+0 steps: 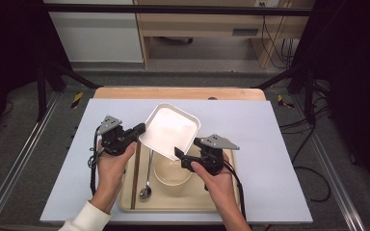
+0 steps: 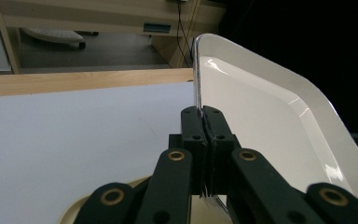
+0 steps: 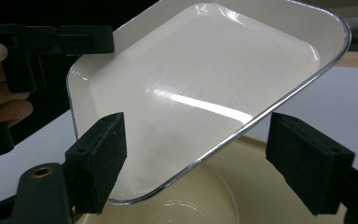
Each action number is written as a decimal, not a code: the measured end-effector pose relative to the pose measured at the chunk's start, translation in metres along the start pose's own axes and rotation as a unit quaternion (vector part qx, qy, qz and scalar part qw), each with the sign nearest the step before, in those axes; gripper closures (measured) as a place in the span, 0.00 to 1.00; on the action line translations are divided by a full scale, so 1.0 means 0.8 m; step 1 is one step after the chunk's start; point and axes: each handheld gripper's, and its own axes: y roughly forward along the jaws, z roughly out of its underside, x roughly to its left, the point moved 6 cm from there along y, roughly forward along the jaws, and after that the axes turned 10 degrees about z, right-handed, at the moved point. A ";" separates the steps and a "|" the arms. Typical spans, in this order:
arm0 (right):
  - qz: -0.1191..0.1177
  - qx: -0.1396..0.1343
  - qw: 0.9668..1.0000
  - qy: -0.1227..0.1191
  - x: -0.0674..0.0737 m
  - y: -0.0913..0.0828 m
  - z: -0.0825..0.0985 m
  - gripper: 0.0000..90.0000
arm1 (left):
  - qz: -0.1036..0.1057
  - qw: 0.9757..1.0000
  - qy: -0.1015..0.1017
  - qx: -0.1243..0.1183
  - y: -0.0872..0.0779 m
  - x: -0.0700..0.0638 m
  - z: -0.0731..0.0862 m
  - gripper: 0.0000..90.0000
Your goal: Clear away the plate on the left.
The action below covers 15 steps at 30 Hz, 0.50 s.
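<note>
Beige tray (image 1: pixel 221 204) carries bowl (image 1: pixel 172 173), spoon (image 1: pixel 146 185) and chopsticks (image 1: pixel 135 175). White square plate (image 1: pixel 169 129) is held tilted above the bowl. Left gripper (image 1: pixel 139 129) is clamped on its rim for support; right gripper (image 1: pixel 180 158), jaws apart, straddles the lower edge, apparently to take hold.

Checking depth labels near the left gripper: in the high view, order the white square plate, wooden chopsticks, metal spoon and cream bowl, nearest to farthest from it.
1. White square plate: clamped at its edge in the left gripper.
2. Wooden chopsticks: just below it, at the beige tray's left side.
3. Metal spoon: right of the chopsticks.
4. Cream bowl: farther right, under the plate's lower corner.
</note>
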 end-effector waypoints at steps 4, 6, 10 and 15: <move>0.012 0.001 1.000 -0.001 -0.003 0.000 -0.001 0.36 | -0.006 1.000 0.000 -0.005 -0.003 -0.001 0.004 0.98; 0.018 -0.001 1.000 -0.002 -0.005 -0.001 -0.002 0.42 | -0.008 1.000 -0.003 -0.007 -0.004 -0.002 0.006 0.98; 0.041 -0.010 0.999 -0.004 -0.009 -0.003 -0.007 0.57 | -0.012 1.000 -0.011 -0.009 -0.005 -0.003 0.012 0.98; 0.058 -0.014 0.998 -0.007 -0.016 -0.003 -0.016 0.70 | -0.012 1.000 -0.016 -0.006 -0.005 -0.005 0.021 0.98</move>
